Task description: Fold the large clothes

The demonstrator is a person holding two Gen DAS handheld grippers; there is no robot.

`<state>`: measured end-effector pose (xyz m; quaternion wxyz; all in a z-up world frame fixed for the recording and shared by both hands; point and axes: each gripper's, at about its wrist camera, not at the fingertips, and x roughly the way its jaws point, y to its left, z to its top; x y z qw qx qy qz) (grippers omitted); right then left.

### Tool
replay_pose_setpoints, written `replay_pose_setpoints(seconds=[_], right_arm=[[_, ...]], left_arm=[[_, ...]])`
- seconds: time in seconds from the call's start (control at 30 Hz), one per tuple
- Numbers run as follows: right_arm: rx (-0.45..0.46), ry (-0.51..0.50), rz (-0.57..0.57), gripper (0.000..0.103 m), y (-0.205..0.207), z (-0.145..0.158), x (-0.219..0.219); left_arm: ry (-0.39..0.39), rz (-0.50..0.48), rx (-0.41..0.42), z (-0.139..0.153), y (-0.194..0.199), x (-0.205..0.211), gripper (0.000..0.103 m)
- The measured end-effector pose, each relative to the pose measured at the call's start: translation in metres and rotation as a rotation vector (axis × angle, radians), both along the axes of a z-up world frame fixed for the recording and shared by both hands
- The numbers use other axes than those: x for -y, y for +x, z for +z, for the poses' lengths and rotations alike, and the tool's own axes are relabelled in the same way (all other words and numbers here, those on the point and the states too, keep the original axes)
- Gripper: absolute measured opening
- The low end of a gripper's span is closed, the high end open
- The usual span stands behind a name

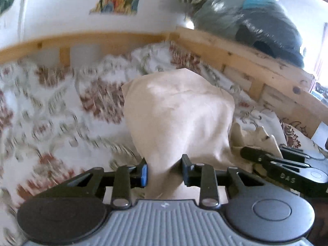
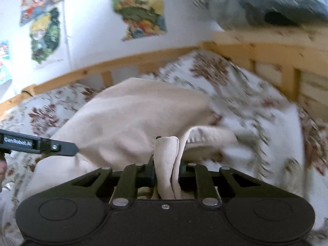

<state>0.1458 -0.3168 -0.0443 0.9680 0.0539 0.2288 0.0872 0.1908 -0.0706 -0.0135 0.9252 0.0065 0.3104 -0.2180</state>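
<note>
Your left gripper (image 1: 164, 171): jaws clamped on bunched beige garment (image 1: 178, 110). Your right gripper (image 2: 166, 171): jaws narrow, pinching folded edge of same garment (image 2: 131, 112). Garment lies partly lifted over floral bedspread (image 1: 51, 106), far portion draped on bed.

Progress, judged: fold in hand, not finished; cloth still bunched, no flat stack visible.

Clearance: wooden bed rail (image 1: 242, 61) close at far and right sides; open bedspread to left. Grippers near each other; avoid collision.

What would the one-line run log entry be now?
left gripper: shut on beige garment | right gripper: shut on beige garment | over floral bedding
</note>
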Motion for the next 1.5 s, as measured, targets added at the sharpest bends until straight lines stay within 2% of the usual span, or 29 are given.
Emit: replay_pose_setpoints(seconds=[0.07,0.2,0.33,0.4,0.47,0.53,0.57,0.63,0.67,0.73,0.8,0.87,0.97,1.13,1.2,1.3,1.5], right_arm=[[0.037,-0.035,0.028,0.018,0.007,0.005,-0.016],[0.094,-0.035,0.069,0.018,0.033,0.013,-0.057],[0.124,0.011,0.112,0.018,0.063,0.017,-0.101],[0.088,0.022,0.129,0.019,0.079,0.011,-0.120],[0.016,0.020,0.126,0.023,0.092,-0.001,-0.130],[-0.036,-0.001,0.097,0.033,0.101,-0.014,-0.129],[-0.049,-0.003,0.088,0.037,0.102,-0.018,-0.125],[-0.080,0.020,0.076,0.052,0.103,-0.024,-0.113],[-0.092,0.026,0.073,0.054,0.102,-0.026,-0.108],[-0.097,0.021,0.057,0.067,0.096,-0.028,-0.101],[-0.094,0.042,0.045,0.068,0.090,-0.025,-0.094],[-0.066,0.042,0.032,0.076,0.081,-0.022,-0.088],[-0.021,0.062,0.018,0.086,0.067,-0.010,-0.081],[0.098,0.079,0.022,0.099,0.031,0.020,-0.077],[0.150,0.078,0.029,0.102,0.015,0.034,-0.078],[0.211,0.090,0.034,0.102,-0.009,0.054,-0.077],[0.303,0.077,0.039,0.102,-0.069,0.081,-0.073]], left_arm=[[0.010,0.019,0.031,0.007,0.002,-0.010,0.032],[0.033,0.097,0.061,0.015,0.015,-0.044,0.031],[0.050,0.192,0.043,0.018,0.036,-0.090,0.032],[0.075,0.228,0.006,0.009,0.048,-0.109,0.034],[0.087,0.264,-0.069,-0.006,0.060,-0.123,0.037],[0.065,0.308,-0.132,-0.025,0.066,-0.134,0.041],[0.049,0.326,-0.134,-0.029,0.064,-0.137,0.044],[0.020,0.336,-0.131,-0.032,0.062,-0.137,0.050],[0.023,0.337,-0.130,-0.032,0.062,-0.133,0.054],[0.067,0.333,-0.124,-0.029,0.062,-0.124,0.062],[0.091,0.331,-0.116,-0.026,0.054,-0.118,0.073],[0.083,0.346,-0.101,-0.021,0.046,-0.115,0.088],[0.070,0.383,-0.047,-0.005,0.024,-0.109,0.097],[0.102,0.392,0.037,0.029,-0.014,-0.095,0.102],[0.108,0.390,0.068,0.044,-0.031,-0.090,0.102],[0.090,0.390,0.113,0.062,-0.057,-0.090,0.102],[0.070,0.398,0.155,0.078,-0.109,-0.095,0.102]])
